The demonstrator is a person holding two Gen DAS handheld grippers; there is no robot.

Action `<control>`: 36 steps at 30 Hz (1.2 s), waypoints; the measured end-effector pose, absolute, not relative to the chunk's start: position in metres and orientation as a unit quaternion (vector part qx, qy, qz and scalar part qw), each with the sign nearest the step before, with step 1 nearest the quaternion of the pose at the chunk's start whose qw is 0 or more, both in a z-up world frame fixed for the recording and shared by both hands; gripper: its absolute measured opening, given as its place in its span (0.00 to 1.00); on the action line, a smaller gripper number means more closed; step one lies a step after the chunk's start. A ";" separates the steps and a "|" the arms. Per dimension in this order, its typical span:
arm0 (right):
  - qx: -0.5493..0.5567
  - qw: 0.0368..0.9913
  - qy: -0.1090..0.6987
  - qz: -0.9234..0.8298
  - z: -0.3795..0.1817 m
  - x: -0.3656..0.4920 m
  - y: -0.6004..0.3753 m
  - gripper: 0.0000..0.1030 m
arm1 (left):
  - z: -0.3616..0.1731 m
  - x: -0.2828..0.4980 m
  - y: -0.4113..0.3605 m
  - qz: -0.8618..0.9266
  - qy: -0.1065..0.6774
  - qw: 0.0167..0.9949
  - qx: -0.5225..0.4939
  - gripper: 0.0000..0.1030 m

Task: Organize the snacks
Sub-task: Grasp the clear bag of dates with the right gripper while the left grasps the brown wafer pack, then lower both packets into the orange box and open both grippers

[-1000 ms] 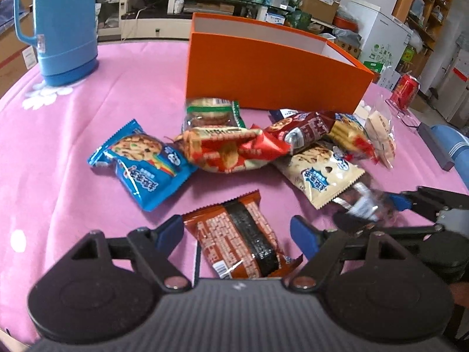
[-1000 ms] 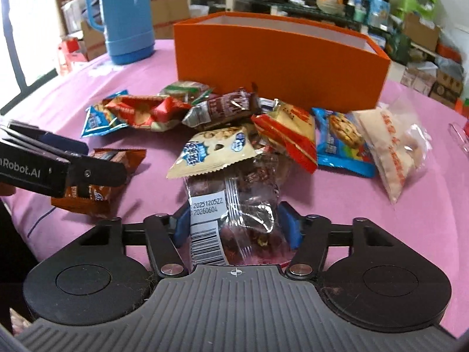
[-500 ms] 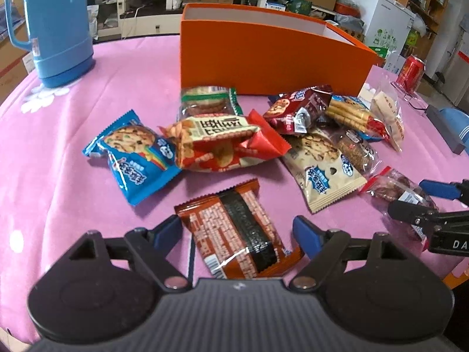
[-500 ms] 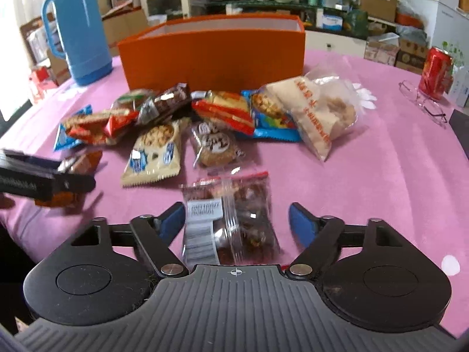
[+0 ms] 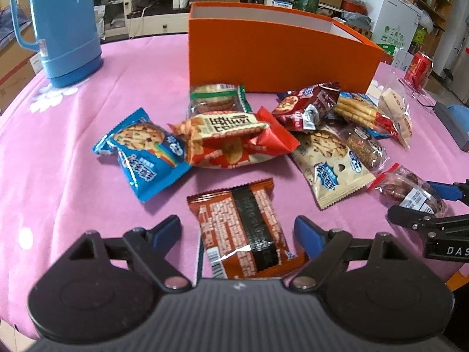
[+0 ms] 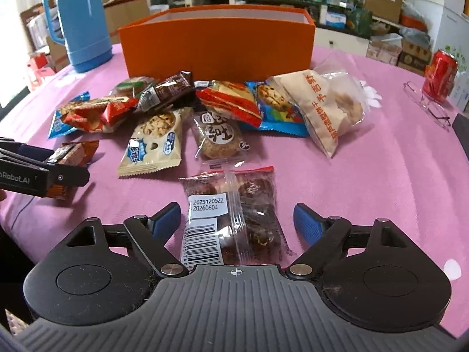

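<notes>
Several snack packets lie in a heap on the pink tablecloth in front of an open orange box, also in the right wrist view. My left gripper is open, its fingers either side of a brown packet with a black stripe, which lies flat on the cloth. My right gripper is open around a clear bag of dark snacks with a barcode label, also lying on the cloth. That bag shows at the right in the left wrist view.
A blue thermos stands at the back left. A red can and glasses are at the far right. A blue cookie packet and a red packet lie left of the heap.
My right gripper opened and let go of the clear bag, which now lies on the cloth pulled back from the heap. The left gripper stays open around the brown packet.
</notes>
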State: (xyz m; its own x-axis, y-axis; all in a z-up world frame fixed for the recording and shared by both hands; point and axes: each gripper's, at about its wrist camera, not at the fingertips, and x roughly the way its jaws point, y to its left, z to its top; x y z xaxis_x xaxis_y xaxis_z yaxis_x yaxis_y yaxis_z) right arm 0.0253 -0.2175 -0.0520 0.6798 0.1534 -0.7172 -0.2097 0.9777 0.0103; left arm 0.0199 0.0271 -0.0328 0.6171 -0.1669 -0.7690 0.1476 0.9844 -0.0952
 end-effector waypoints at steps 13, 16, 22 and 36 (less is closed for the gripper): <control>-0.040 0.917 0.383 0.101 -0.048 0.020 -0.216 0.65 | -0.035 0.021 0.020 -0.074 0.440 0.895 0.013 0.81; -0.046 0.914 0.390 0.099 -0.053 0.020 -0.215 0.61 | -0.036 0.019 0.017 -0.073 0.435 0.897 0.025 0.70; -0.036 0.911 0.392 0.118 -0.048 0.009 -0.218 0.35 | -0.025 0.008 0.023 -0.095 0.430 0.898 0.005 0.45; 0.031 0.937 0.321 0.134 0.004 0.003 -0.231 0.35 | 0.049 0.041 0.035 -0.121 0.372 0.917 -0.077 0.45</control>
